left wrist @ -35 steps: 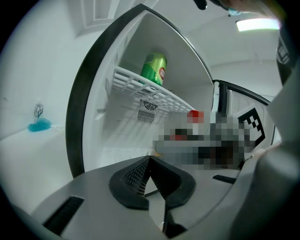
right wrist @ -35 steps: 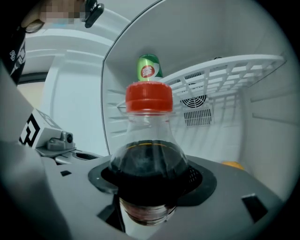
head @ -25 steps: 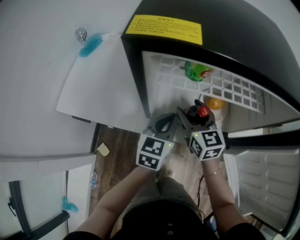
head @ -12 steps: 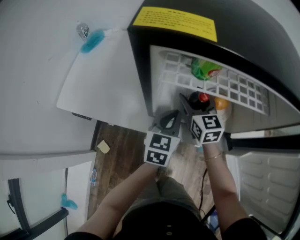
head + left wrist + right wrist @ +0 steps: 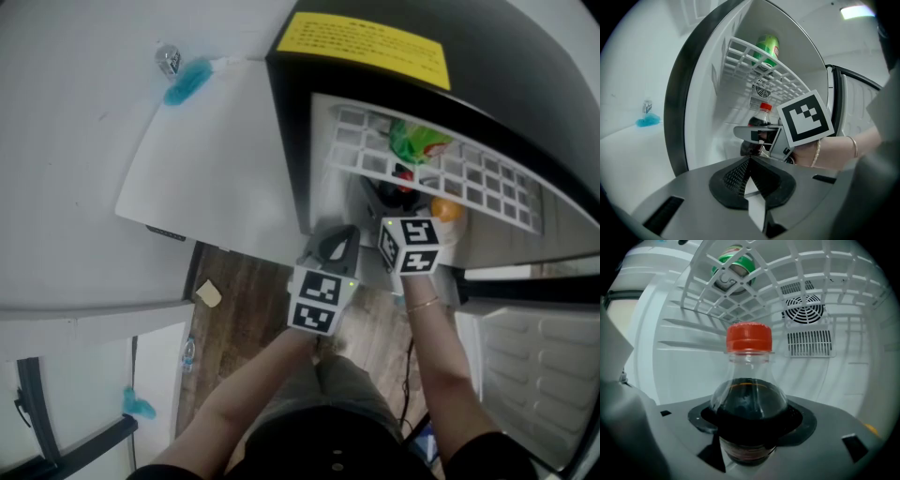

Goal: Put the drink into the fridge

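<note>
Pinching the cola bottle, the right claw sits under the fridge wire shelf; the left claw, pressed together, is outside.

bottle: clear glossy plastic | shelf rack: white, probably coated wire | floor: matt wood

We see the drink, a clear bottle of dark cola with a red cap, upright, its body clamped in the right gripper; it is inside the fridge, below the white wire shelf; the fridge is black outside, white within, its door swung open.
</note>
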Action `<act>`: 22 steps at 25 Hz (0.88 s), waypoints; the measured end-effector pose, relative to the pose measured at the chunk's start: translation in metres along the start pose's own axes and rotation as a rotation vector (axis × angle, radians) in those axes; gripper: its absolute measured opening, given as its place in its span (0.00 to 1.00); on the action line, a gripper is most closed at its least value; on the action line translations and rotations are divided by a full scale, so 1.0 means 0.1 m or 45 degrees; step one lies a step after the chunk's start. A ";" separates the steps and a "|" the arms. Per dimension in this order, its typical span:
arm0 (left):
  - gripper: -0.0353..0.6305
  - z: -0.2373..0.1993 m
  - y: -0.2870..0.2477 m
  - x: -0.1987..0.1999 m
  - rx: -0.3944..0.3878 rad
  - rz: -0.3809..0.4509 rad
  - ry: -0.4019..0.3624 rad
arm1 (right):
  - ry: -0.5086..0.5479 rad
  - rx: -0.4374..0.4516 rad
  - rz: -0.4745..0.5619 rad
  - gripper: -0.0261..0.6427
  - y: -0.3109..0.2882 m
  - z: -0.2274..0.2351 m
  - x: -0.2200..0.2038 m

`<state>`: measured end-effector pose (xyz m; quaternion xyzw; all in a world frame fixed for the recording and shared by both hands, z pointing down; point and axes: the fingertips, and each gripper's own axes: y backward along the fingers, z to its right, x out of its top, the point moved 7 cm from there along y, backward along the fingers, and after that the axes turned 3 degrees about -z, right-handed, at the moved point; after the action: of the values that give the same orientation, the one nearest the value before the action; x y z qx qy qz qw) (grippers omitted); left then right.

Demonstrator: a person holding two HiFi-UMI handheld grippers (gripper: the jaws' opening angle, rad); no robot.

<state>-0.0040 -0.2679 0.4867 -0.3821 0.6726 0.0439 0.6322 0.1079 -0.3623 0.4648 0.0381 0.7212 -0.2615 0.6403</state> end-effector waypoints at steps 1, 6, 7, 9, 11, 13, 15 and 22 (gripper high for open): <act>0.06 0.00 0.00 -0.01 -0.001 -0.001 -0.002 | 0.013 -0.001 -0.002 0.50 -0.01 -0.01 0.00; 0.06 -0.03 0.01 -0.04 0.005 -0.009 0.002 | 0.018 -0.008 0.001 0.50 -0.10 0.00 0.03; 0.06 -0.03 0.01 -0.04 0.003 -0.012 0.002 | 0.023 -0.012 0.001 0.50 -0.11 0.01 0.04; 0.06 -0.02 0.02 -0.05 -0.002 -0.017 0.002 | 0.052 -0.019 -0.001 0.50 -0.13 0.00 0.05; 0.06 -0.02 0.02 -0.06 -0.005 -0.017 0.005 | 0.077 -0.023 0.000 0.50 -0.13 -0.02 0.05; 0.06 -0.02 0.02 -0.06 -0.003 -0.015 0.007 | 0.073 -0.031 0.007 0.50 -0.14 -0.02 0.05; 0.06 -0.02 0.01 -0.06 -0.002 -0.013 0.006 | 0.048 -0.036 0.009 0.50 -0.15 0.00 0.05; 0.06 -0.03 -0.02 -0.11 -0.020 -0.053 0.023 | 0.023 -0.025 -0.045 0.50 -0.16 0.01 0.04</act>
<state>-0.0060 -0.2654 0.4982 -0.4014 0.6698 0.0325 0.6239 0.1022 -0.3779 0.4661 0.0215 0.7299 -0.2654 0.6295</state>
